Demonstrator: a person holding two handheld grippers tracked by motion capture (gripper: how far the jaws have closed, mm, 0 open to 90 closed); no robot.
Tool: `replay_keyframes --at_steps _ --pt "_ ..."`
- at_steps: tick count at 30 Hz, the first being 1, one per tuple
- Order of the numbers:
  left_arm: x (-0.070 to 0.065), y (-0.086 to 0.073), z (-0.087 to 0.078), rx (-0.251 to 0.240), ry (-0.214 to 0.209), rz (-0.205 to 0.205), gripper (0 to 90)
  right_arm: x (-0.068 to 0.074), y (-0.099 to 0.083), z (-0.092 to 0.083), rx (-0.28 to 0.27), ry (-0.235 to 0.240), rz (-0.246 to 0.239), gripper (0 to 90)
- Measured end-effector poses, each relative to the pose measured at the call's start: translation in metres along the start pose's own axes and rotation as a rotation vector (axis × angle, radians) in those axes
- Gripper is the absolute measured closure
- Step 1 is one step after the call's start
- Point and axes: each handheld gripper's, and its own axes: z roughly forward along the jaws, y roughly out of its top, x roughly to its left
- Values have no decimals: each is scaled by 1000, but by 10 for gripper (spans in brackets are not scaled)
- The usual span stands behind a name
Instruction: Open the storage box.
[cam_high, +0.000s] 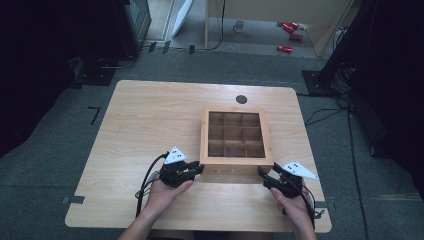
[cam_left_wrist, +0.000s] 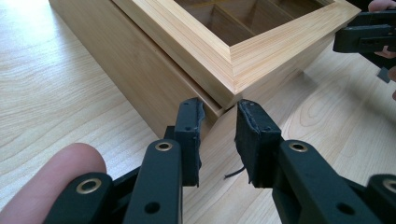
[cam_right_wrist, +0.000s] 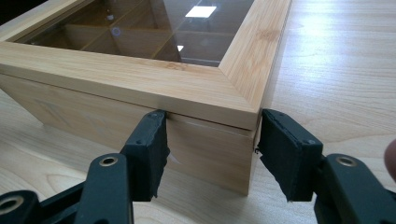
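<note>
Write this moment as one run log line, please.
left tool: open, at near-left box corner | right tool: open, straddling near-right corner | wooden glass-lidded compartment box: closed

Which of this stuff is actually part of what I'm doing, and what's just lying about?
In play:
wooden box
left tongs
right tongs

Lying about:
red items on the floor
white cup
round table grommet

box (cam_high: 236, 135) on table (cam_high: 150, 120), right of centre | tools at its near corners
</note>
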Motion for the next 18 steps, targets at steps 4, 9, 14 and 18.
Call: replay_keyframes --at_steps 4,9,14,18 --pt "1 0 -1 -5 -6 -3 717 0 1 0 -4 -3 0 432" --pt "1 0 -1 -6 -9 -4 716 1 1 0 -5 -9 -9 434" --pt "1 0 -1 -13 -16 -4 707 3 2 -1 -9 -22 -18 438" --pt "-2 -1 0 -25 -20 15 635 4 2 -1 -13 -29 -31 439"
